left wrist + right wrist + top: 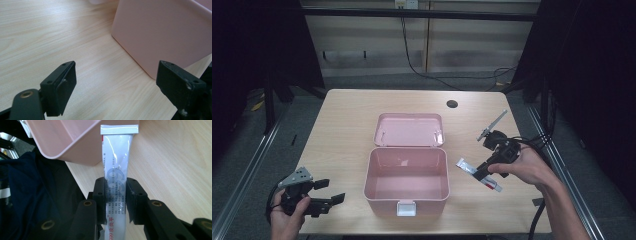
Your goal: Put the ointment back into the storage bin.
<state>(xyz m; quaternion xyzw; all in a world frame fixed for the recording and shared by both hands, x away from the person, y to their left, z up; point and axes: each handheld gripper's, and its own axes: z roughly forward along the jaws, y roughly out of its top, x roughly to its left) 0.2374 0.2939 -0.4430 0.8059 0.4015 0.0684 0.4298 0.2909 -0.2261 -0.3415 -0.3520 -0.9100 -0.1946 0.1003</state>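
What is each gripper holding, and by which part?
The right gripper clamps the white tube around its middle, its crimped end pointing away. The left gripper is open, holding nothing.

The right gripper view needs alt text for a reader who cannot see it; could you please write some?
The right tongs are shut on a white ointment tube with its flat crimped end pointing away. A pink storage box sits beyond on the pale wooden table.

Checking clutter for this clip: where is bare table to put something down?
Bare wood runs along the table's left side, between the pink box and the left tongs, and across the far edge behind the open lid. It is crowded right of the box, where the right tongs grip a tube.
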